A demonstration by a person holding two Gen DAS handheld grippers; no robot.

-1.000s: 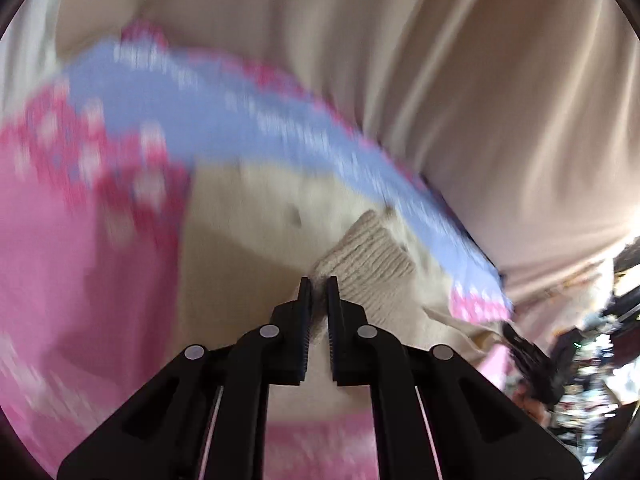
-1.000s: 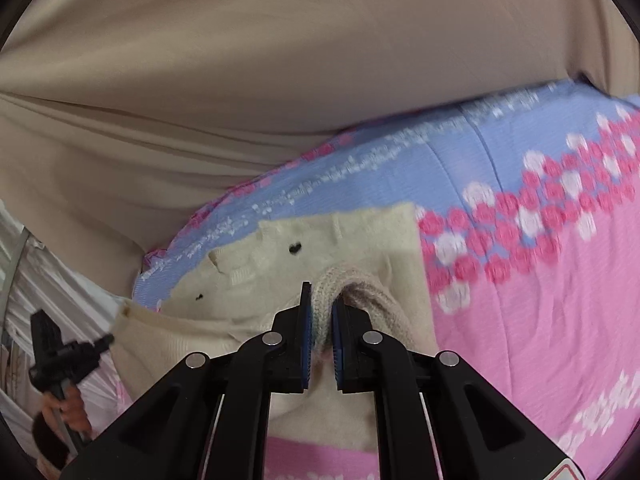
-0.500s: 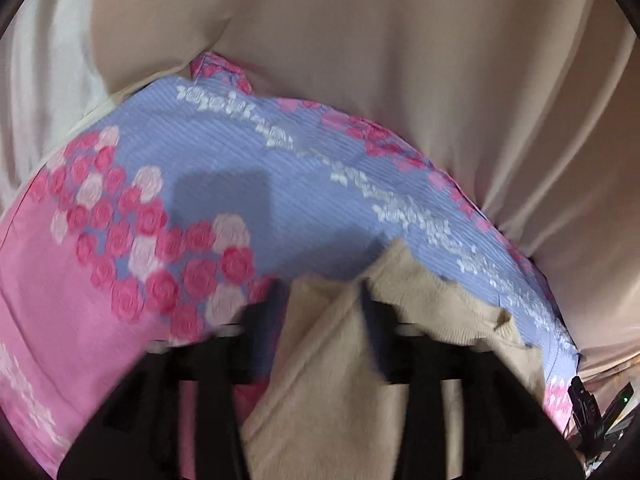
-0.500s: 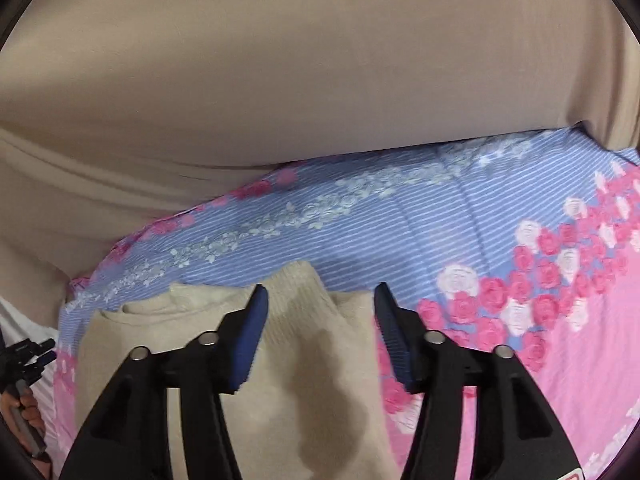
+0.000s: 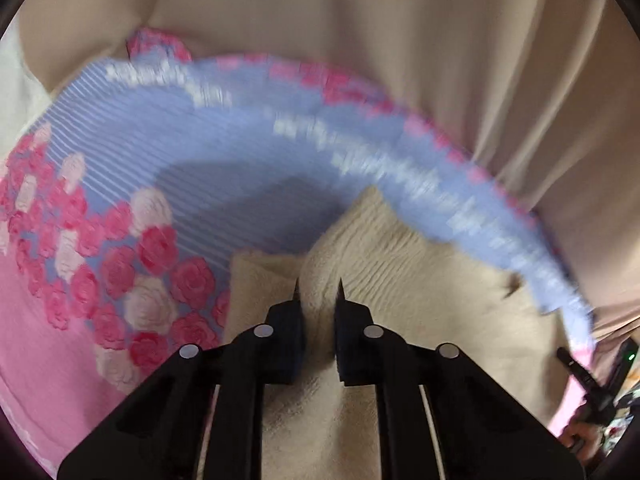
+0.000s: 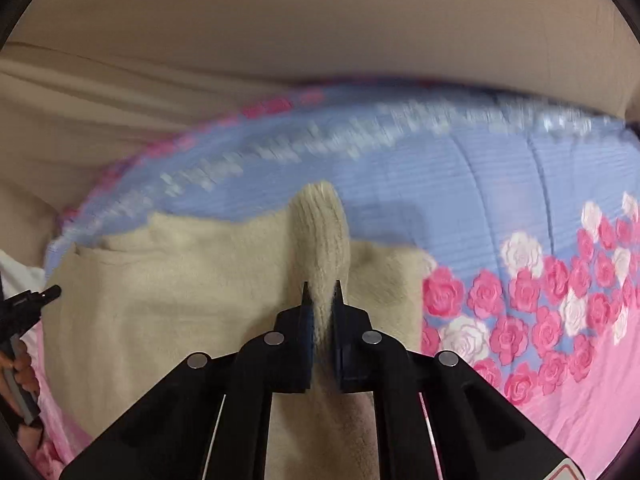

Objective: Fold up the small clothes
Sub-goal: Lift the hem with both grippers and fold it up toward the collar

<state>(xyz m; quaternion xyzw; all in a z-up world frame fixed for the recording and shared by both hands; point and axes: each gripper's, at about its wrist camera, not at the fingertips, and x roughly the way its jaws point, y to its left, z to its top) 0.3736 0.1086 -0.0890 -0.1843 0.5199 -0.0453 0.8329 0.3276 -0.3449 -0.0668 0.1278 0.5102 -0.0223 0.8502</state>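
Observation:
A cream knitted garment (image 5: 420,300) lies on a pink and blue floral bedsheet (image 5: 120,240). My left gripper (image 5: 318,292) is shut on a raised fold of the garment near its left edge. In the right wrist view the same garment (image 6: 180,280) spreads to the left. My right gripper (image 6: 322,292) is shut on its ribbed cuff (image 6: 324,232), which stands up between the fingers above the sheet (image 6: 520,280).
A beige curtain or cloth (image 5: 400,40) hangs behind the bed and also fills the top of the right wrist view (image 6: 320,40). The other hand-held gripper shows at the edge of each view (image 5: 588,384) (image 6: 24,308).
Both grippers were shut on the garment, then opened over it half a second ago, and now are shut again on new folds nearer the blue band of the sheet.

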